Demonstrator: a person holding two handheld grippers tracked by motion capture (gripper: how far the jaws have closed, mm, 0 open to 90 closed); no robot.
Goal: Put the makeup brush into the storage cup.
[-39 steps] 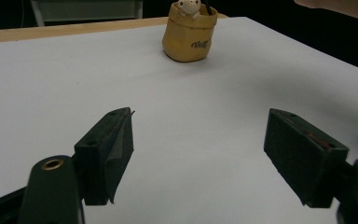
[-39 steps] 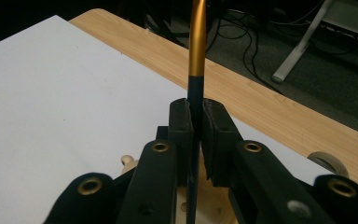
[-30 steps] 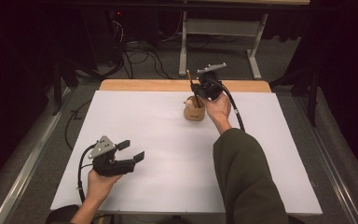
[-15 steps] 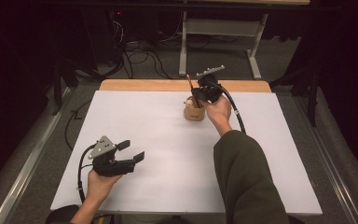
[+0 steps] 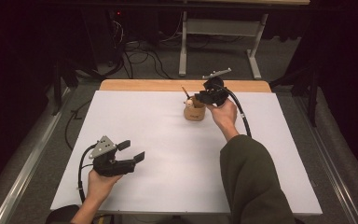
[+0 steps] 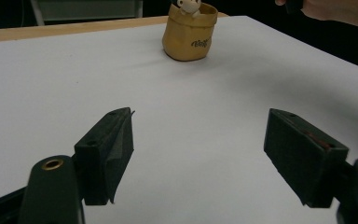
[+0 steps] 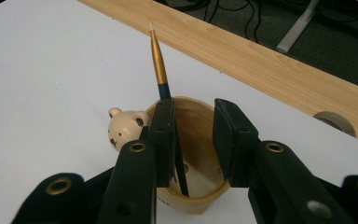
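At lower left of the high view, the left claw (image 5: 131, 151) gapes empty over the white worktop (image 5: 149, 140). Beyond it, upper centre, the right claw (image 7: 193, 135) — jaws just opening — has let go of the gold-and-blue pen (image 7: 159, 70), now standing in the tan bear-faced pot (image 5: 194, 111); only withdrawal seems left.

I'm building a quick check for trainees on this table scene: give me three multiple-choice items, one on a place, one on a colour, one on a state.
1. Where does the cup stand?
A. near the table's far edge
B. beside the left gripper
C. on the floor

2. What colour is the cup?
A. blue
B. tan
C. red

3. How do the left gripper's jaws stand?
A. wide apart with nothing between them
B. shut on a brush
C. shut on the cup

Answers:
1 A, the high view shows it by the wooden strip.
2 B, both gripper views show a tan wall.
3 A, the left gripper view shows bare white table between them.
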